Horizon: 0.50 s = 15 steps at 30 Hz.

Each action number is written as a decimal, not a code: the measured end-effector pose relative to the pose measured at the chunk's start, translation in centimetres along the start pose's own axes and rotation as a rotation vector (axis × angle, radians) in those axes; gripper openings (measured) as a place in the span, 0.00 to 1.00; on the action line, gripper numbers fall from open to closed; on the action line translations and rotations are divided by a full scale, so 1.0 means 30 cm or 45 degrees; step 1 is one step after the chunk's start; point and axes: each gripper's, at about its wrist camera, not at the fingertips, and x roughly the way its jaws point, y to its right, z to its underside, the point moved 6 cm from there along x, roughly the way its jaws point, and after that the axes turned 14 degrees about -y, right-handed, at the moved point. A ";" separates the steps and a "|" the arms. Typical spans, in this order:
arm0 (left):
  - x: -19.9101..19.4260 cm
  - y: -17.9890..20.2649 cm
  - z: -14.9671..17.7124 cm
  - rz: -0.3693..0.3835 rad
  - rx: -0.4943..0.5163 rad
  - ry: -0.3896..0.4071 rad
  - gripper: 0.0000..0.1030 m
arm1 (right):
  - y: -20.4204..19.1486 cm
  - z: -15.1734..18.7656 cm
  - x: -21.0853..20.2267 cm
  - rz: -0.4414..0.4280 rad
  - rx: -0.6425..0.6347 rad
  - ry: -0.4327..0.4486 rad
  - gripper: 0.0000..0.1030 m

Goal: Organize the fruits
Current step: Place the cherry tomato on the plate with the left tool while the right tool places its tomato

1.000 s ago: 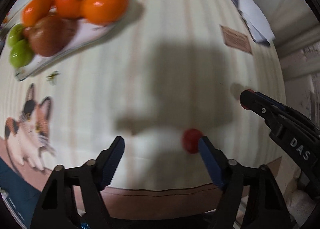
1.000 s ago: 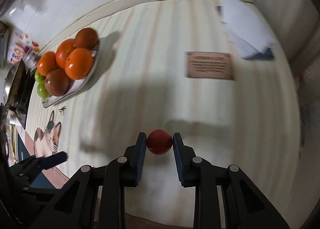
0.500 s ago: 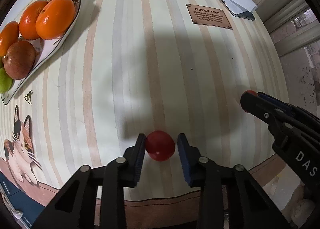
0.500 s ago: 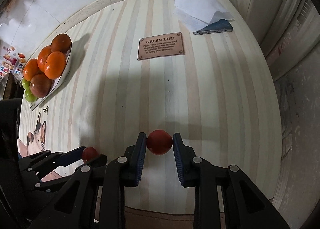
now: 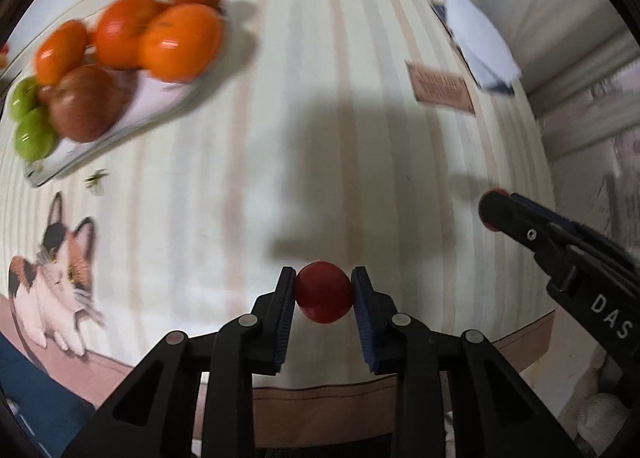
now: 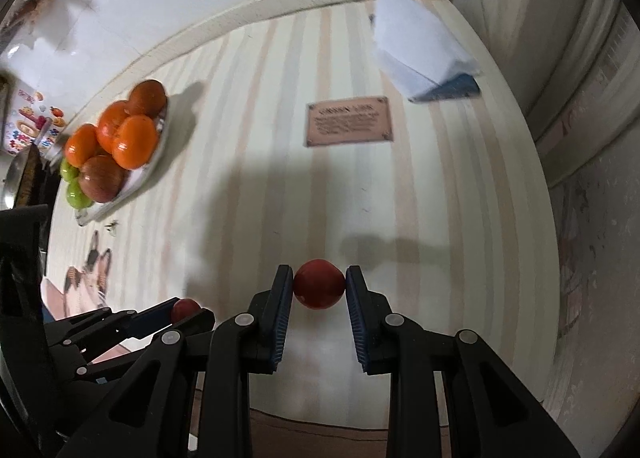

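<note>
Striped table (image 6: 248, 162): near edge cut off by frame, surface motion-blurred. Fruit plate (image 5: 156, 98) at far left: oranges (image 5: 180, 42), apple, green fruit smeared. Plaque (image 6: 348, 121): lettering unreadable. Left tongs (image 5: 324, 292) clamped on red tomato (image 5: 323, 292), above table. Right tongs (image 6: 319, 284) clamped on second red tomato (image 6: 319, 284); in left view mostly hidden behind finger.
</note>
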 end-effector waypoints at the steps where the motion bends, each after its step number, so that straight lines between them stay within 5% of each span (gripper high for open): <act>1: -0.030 -0.034 0.003 0.011 -0.027 0.018 0.25 | -0.020 -0.005 -0.007 -0.014 -0.012 0.004 0.29; 8: -0.230 -0.362 0.053 0.057 -0.248 0.139 0.25 | -0.302 -0.077 -0.029 -0.158 -0.183 0.021 0.29; 15: -0.299 -0.660 -0.067 0.126 -0.473 0.178 0.25 | -0.680 -0.153 0.043 -0.308 -0.366 0.008 0.29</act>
